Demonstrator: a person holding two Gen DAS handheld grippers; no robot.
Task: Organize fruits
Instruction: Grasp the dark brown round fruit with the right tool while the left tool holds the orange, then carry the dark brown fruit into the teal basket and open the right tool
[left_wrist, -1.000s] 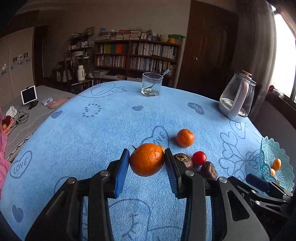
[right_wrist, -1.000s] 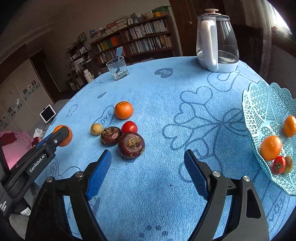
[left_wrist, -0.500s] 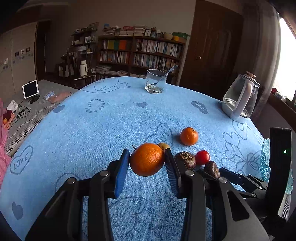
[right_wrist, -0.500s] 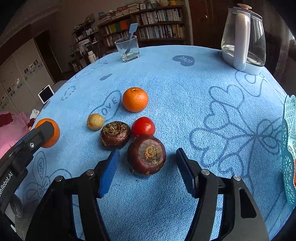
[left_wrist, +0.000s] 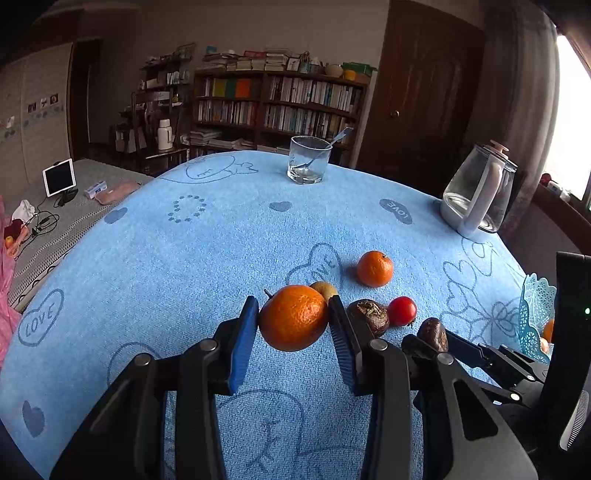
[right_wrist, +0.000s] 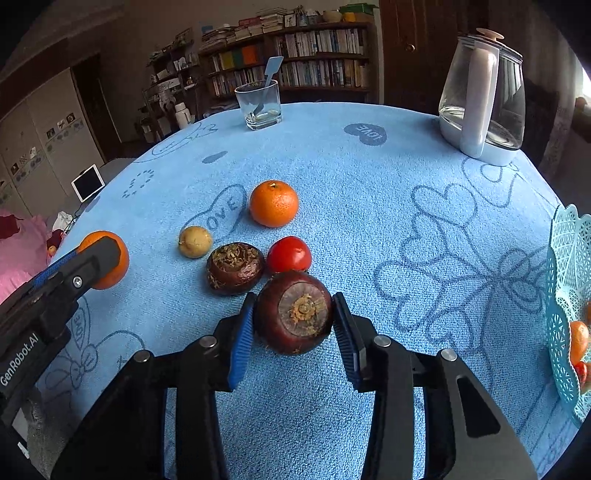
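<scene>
Two fruits sit between your pads: the left hand-held gripper (left_wrist: 293, 325) pinches a large orange (left_wrist: 293, 317) just above the blue tabletop (left_wrist: 184, 258), while the jaws of your right hand-held gripper (right_wrist: 293, 325) are closing on a dark brown round fruit (right_wrist: 293, 312), its pads touching both sides. Just beyond it lie a second brown fruit (right_wrist: 235, 267), a red tomato (right_wrist: 289, 254), a small yellow fruit (right_wrist: 195, 241) and a smaller orange (right_wrist: 273, 203). A turquoise lattice basket (right_wrist: 565, 288) holding more fruit stands at the right edge, with a glass kettle (right_wrist: 484, 96) and a tumbler (right_wrist: 259, 105) at the far side.
</scene>
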